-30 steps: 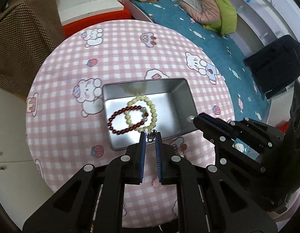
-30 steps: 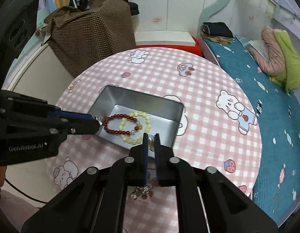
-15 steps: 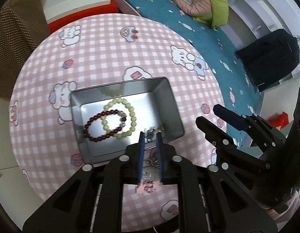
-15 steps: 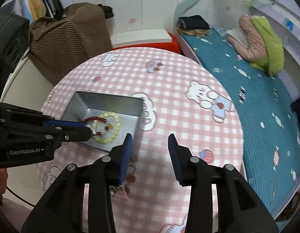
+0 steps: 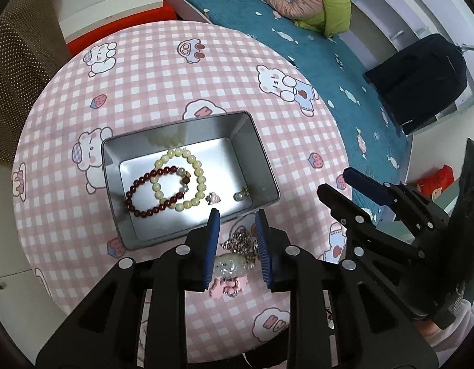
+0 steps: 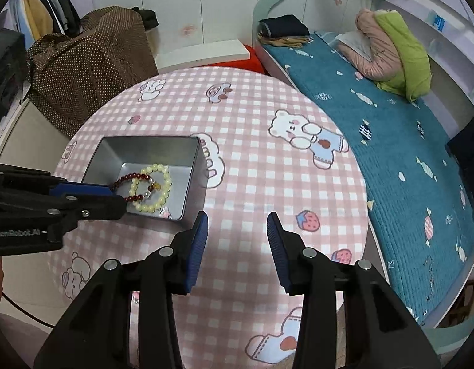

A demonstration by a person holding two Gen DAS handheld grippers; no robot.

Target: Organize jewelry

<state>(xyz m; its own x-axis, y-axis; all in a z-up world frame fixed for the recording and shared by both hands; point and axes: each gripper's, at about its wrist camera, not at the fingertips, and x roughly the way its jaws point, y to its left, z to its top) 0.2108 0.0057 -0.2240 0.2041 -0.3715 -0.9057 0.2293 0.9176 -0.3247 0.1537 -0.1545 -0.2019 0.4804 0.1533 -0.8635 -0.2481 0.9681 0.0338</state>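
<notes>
A silver metal tin (image 5: 258, 166) sits on the round counter (image 5: 163, 70), which is covered in a pink checked cloth printed with bears and strawberries; everything else is placed from that tin. On its floor lie a dark red bead bracelet (image 5: 144, 209) and a pale yellow bead bracelet (image 5: 200, 184), their loops overlapping near the middle. Toward the tin's near right corner rest a small white-and-pink charm (image 5: 213, 198) and a little clear bead piece with a gold cap (image 5: 240, 196), apart from each other. Just outside the tin's near wall, on the cloth, is a tangle of silver chain (image 5: 240, 240) with a pale green stone pendant (image 5: 230, 266) and a pink charm (image 5: 229, 287) touching its near edge. The left claw (image 5: 237, 220) hangs over that tangle right at the tin's near rim; its jaws have just been opening and now stand slightly spread, the blue pads on either side of the chain, not pressing on it. The right claw (image 6: 237, 223) is over bare cloth to the right of the tin; its jaws have just been opening too, now spread with nothing between them. Beyond the counter on the tin's right runs a bed with a teal blanket (image 6: 405, 153).
</notes>
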